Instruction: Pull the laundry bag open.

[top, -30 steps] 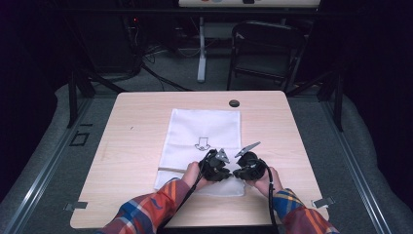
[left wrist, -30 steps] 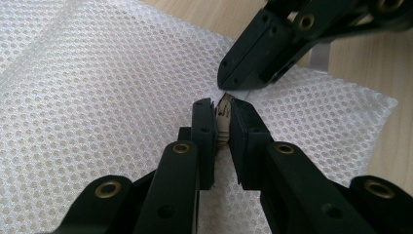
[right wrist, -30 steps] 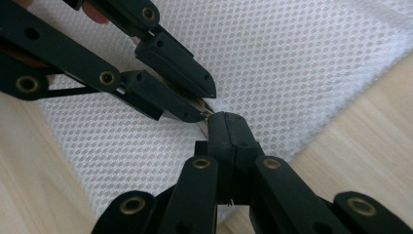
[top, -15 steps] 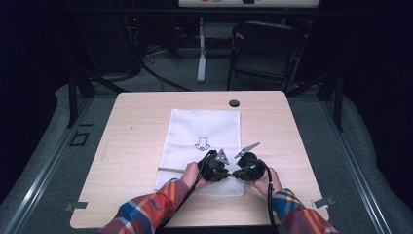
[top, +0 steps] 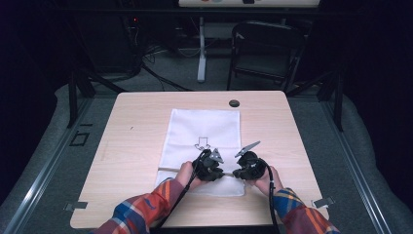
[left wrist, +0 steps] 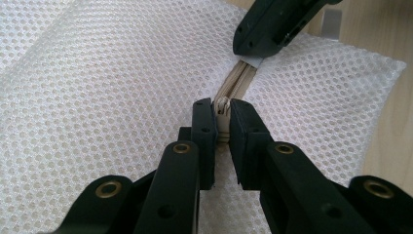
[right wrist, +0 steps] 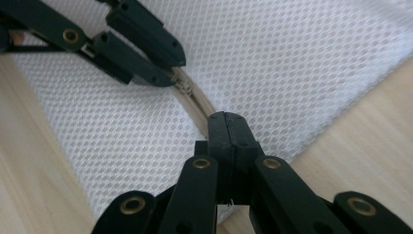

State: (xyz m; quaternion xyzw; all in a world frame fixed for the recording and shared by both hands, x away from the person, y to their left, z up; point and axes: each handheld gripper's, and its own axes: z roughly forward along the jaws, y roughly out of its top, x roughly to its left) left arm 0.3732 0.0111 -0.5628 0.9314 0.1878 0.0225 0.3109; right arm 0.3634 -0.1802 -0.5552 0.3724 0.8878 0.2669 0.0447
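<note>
Mid-zip on the white mesh bag [top: 204, 146] lying flat on the worktop [top: 131, 146]: left tongs [left wrist: 223, 117] pinching the zipper pull [left wrist: 222, 108], right tongs [right wrist: 227, 127] pressed together on the zipper's end, next calling for a steady draw along the track.

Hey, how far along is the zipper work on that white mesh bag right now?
Done: both grips are set. The left claw is pinched on the beige zipper pull of the white mesh laundry bag; the right claw is clamped shut on the bag's zipper edge. Left: sliding the pull along the beige zipper track; which way can't be told.
</note>
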